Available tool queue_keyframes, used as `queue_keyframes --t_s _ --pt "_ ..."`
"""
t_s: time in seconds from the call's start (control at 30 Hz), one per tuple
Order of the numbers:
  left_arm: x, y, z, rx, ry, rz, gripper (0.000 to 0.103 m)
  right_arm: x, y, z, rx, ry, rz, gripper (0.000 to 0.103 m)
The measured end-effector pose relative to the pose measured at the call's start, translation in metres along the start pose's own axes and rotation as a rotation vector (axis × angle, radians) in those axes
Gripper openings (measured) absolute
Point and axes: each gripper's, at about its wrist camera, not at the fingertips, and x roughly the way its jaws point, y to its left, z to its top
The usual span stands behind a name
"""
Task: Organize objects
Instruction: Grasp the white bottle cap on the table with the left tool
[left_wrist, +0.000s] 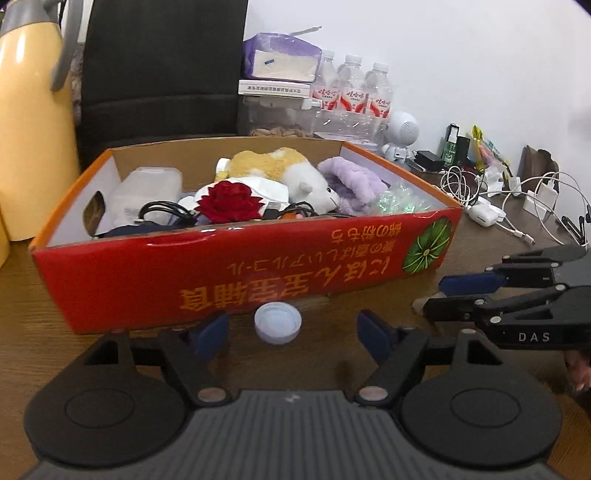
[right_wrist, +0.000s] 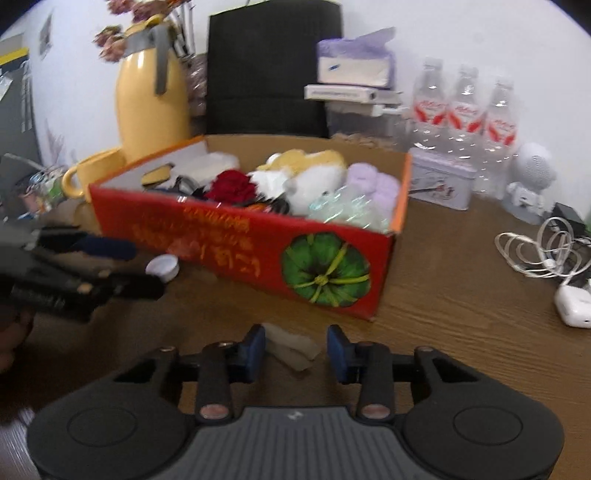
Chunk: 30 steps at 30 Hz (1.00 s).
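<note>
A red cardboard box (left_wrist: 221, 273) (right_wrist: 240, 240) on the wooden table holds a plush toy (left_wrist: 291, 173), a red fabric rose (left_wrist: 229, 201), purple fluffy cloth (left_wrist: 351, 181), cables and a clear container. A white bottle cap (left_wrist: 277, 324) (right_wrist: 162, 267) lies in front of the box, between the fingers of my left gripper (left_wrist: 291, 334) (right_wrist: 142, 269), which is open and not touching it. My right gripper (right_wrist: 295, 350) (left_wrist: 436, 295) stands open around a pale translucent lump (right_wrist: 291, 347) near the box's corner, with a gap on the right side.
Behind the box are a yellow thermos (right_wrist: 151, 107), a yellow mug (right_wrist: 92, 171), a black chair back (right_wrist: 269, 74), water bottles (right_wrist: 465, 107), a tin (right_wrist: 439, 181) and a white robot figure (right_wrist: 532, 173). White cables and chargers (right_wrist: 535, 254) lie on the right.
</note>
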Motion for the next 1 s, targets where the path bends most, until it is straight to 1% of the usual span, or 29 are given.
queue_keyframes --t_s 0.03,0.1,0.13,0.17,0.2,0.23,0.3,0.37,0.47,0.5,0.53,0.57,0.6,0.63,0.67,0.73,0.8,0.87,1.0 --pt "0.003 -0.001 0.000 0.005 0.003 0.011 0.074 0.000 0.000 -0.002 0.008 -0.012 0.005 0.027" --pt "0.006 0.000 0.002 0.003 0.024 0.014 0.054 0.000 0.000 -0.001 0.038 -0.020 0.021 0.019" --pt "0.006 0.001 0.002 0.003 0.025 0.014 0.054 0.000 0.000 -0.001 0.045 -0.023 0.026 0.011" --pt "0.006 0.001 0.002 0.001 0.023 0.012 0.045 -0.001 0.001 -0.001 0.048 -0.028 0.032 0.007" --pt "0.006 0.000 0.001 0.002 0.024 0.012 0.034 -0.002 0.003 -0.001 0.052 -0.033 0.029 0.006" --pt "0.006 0.000 0.001 0.008 0.024 0.017 0.029 -0.004 0.004 -0.001 0.059 -0.037 0.023 0.004" --pt "0.005 -0.002 0.001 0.017 0.023 0.019 0.029 -0.009 0.006 -0.002 0.076 -0.047 0.029 0.003" --pt "0.002 -0.004 -0.001 0.025 0.021 0.016 0.029 -0.014 0.011 -0.004 0.067 -0.061 0.032 0.003" --pt "-0.017 -0.014 -0.007 0.060 0.002 0.070 0.029 -0.025 0.020 -0.005 0.052 -0.079 0.023 0.003" --pt "-0.028 -0.017 -0.009 0.057 -0.007 0.083 0.029 -0.031 0.022 -0.006 0.065 -0.091 0.014 0.003" --pt "-0.043 -0.019 -0.011 0.039 -0.013 0.076 0.029 -0.040 0.025 -0.007 0.085 -0.105 -0.003 0.003" --pt "-0.058 -0.019 -0.014 0.000 -0.008 0.046 0.029 -0.050 0.028 -0.009 0.108 -0.122 -0.020 0.003" --pt "-0.074 -0.016 -0.018 -0.069 0.011 0.002 0.029 -0.061 0.032 -0.014 0.141 -0.143 -0.034 0.003" --pt "-0.087 -0.014 -0.023 -0.124 0.034 -0.025 0.029 -0.073 0.035 -0.020 0.178 -0.162 -0.047 0.003" --pt "-0.101 -0.014 -0.031 -0.157 0.050 -0.035 0.029 -0.084 0.039 -0.027 0.218 -0.177 -0.060 0.003" --pt "-0.133 -0.019 -0.048 -0.167 0.036 -0.001 0.029 -0.107 0.049 -0.041 0.291 -0.202 -0.071 0.003" --pt "-0.162 -0.025 -0.064 -0.176 0.036 0.026 0.029 -0.132 0.062 -0.056 0.331 -0.219 -0.081 0.003" --pt "-0.190 -0.028 -0.077 -0.193 0.035 0.029 0.029 -0.157 0.078 -0.069 0.331 -0.239 -0.084 0.003" --pt "-0.245 -0.041 -0.093 -0.144 -0.040 0.103 0.029 -0.208 0.110 -0.087 0.283 -0.263 -0.080 0.003"
